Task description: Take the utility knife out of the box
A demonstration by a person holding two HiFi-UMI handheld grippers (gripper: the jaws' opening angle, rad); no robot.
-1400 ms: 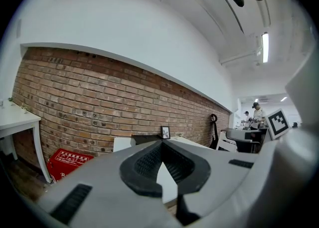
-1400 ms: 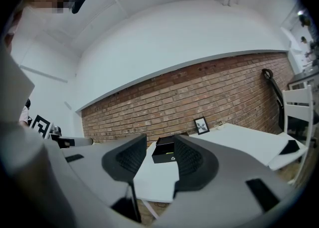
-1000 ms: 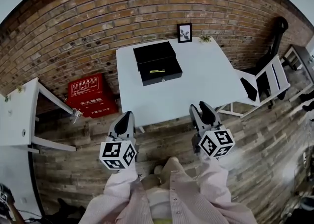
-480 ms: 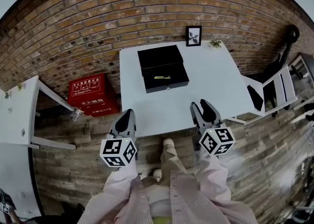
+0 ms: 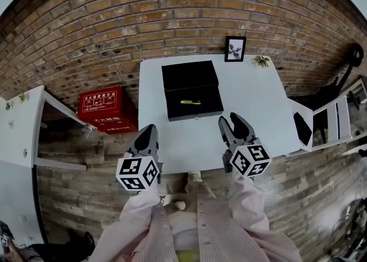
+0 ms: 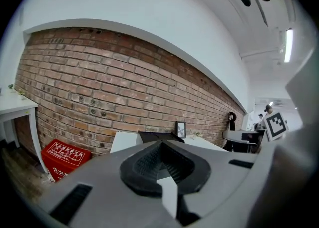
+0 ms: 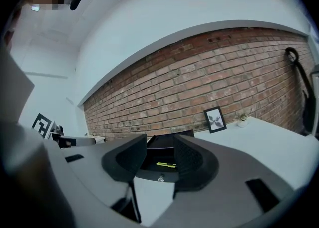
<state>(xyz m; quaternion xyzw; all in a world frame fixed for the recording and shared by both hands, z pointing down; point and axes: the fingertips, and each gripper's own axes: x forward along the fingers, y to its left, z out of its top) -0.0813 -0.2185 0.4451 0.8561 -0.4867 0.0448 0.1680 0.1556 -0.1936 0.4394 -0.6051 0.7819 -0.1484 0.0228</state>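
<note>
A white tabletop stands against a brick wall. Near the back of it sits a black box. Its lid is folded open toward the wall. The utility knife lies flat inside the box, on the dark bottom. It is thin and yellow-green, and nothing touches it.

The left gripper hangs in the air by the near edge of the tabletop, on the left side. Its jaws are pressed together, with nothing between them. The right gripper is over the near edge, on the right side, in front of the box. Its jaws are spread apart and hold nothing. In the right gripper view, the box and the knife show through the gap between the jaws, farther back. Neither gripper touches the box.

A small picture frame stands at the back of the tabletop by the wall. A little plant is just beside it. A red case sits on the wood floor, to the left of the tabletop. A white chair stands off to the right. The person's sleeves are pale pink
</note>
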